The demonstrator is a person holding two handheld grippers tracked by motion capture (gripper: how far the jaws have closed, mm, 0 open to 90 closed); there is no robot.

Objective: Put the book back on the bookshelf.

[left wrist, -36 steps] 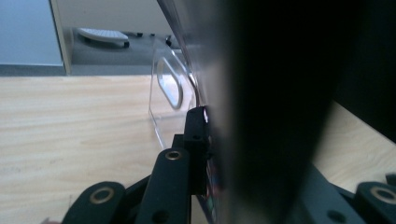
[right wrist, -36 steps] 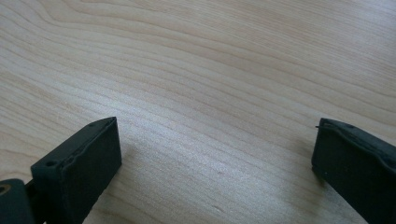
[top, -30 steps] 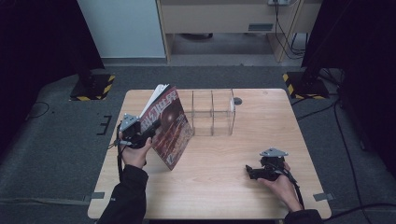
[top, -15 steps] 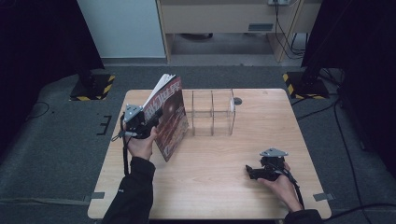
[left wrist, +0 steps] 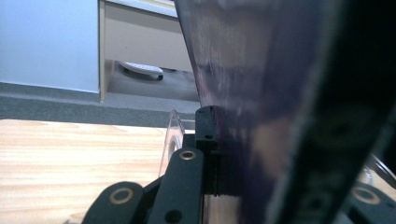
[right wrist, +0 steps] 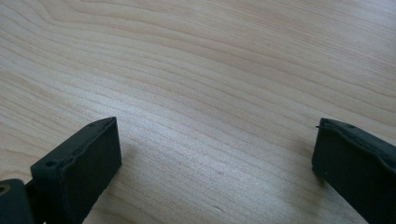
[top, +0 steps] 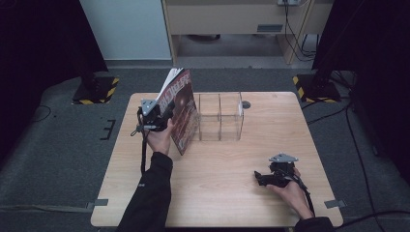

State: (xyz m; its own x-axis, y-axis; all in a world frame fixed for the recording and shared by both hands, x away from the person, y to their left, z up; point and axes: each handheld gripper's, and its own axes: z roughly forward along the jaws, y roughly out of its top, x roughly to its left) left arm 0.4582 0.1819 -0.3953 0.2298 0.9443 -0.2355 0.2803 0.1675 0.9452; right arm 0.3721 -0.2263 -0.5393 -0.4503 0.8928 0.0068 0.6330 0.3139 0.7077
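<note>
Red-covered magazine (top: 181, 113), upright, tilted

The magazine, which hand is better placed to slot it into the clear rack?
Left. The left gripper is clamped on the magazine, right beside the clear rack. The right gripper rests open, empty, near the table's front edge.

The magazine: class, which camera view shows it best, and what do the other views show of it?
The high view: the whole magazine stands upright beside the clear rack. The left gripper view gives a blurred close-up of its cover between the jaws. The right gripper view shows bare table.
</note>
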